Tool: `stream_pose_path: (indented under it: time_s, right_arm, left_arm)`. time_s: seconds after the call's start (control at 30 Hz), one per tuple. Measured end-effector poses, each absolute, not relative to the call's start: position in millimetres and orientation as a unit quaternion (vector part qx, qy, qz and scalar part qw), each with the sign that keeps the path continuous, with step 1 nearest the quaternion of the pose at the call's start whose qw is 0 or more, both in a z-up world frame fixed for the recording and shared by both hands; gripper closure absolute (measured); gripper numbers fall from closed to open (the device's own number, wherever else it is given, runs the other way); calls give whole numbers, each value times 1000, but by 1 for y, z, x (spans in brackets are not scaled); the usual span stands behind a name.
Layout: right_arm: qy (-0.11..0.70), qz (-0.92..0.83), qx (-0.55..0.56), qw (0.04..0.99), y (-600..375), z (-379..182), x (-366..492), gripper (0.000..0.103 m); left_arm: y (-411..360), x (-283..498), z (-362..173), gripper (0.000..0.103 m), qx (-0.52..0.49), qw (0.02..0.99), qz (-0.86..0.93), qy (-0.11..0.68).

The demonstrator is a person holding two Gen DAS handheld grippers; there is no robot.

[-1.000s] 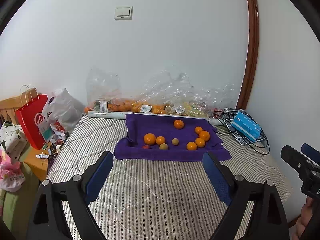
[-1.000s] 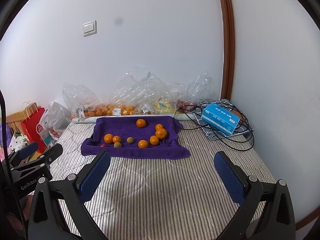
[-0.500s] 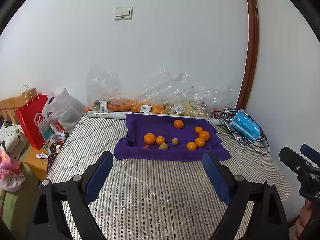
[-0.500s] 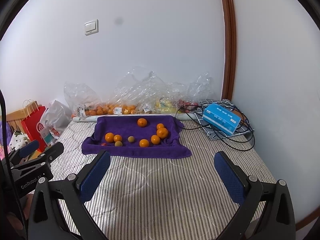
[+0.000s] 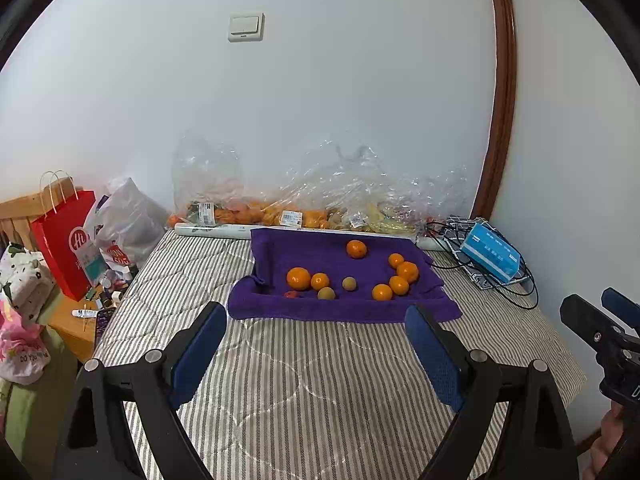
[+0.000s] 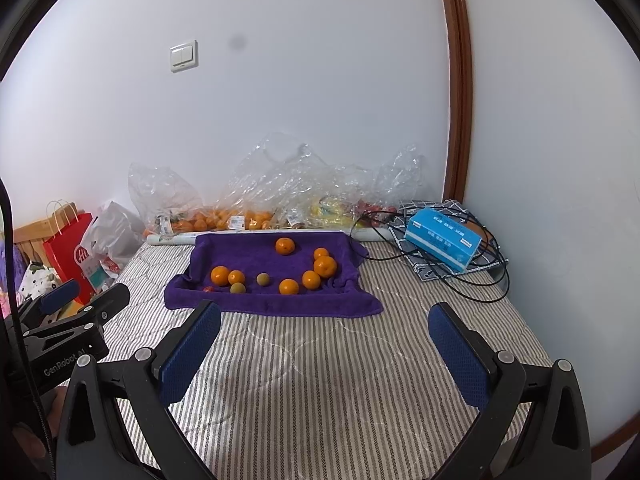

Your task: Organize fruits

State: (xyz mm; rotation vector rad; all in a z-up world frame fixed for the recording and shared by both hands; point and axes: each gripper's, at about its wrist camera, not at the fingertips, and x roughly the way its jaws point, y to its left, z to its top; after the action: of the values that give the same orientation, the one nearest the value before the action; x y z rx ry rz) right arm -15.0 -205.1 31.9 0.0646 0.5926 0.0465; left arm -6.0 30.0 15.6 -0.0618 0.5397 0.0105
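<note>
— So where's the fruit?

— On the rumpled purple towel spread on the striped quilted bed. Seven round orange tangerines and two small greenish-brown fruits sit scattered on it, with a tiny red fruit at its near left edge.

— And the grippers?

— Both hover short of the towel, touching nothing. The left gripper stands wide apart and empty; the right gripper likewise. Behind the towel, clear crinkled plastic bags of more fruit line the wall; right of it lies a blue tissue box.
</note>
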Motion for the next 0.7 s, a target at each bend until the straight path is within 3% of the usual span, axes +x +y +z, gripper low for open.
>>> stream_pose_path:
  time_s: [0.7]
  right_arm:
    - [287, 27, 28, 957, -203, 34, -18, 1]
  left_arm:
    - [29, -6, 16, 12, -28, 964, 5, 266]
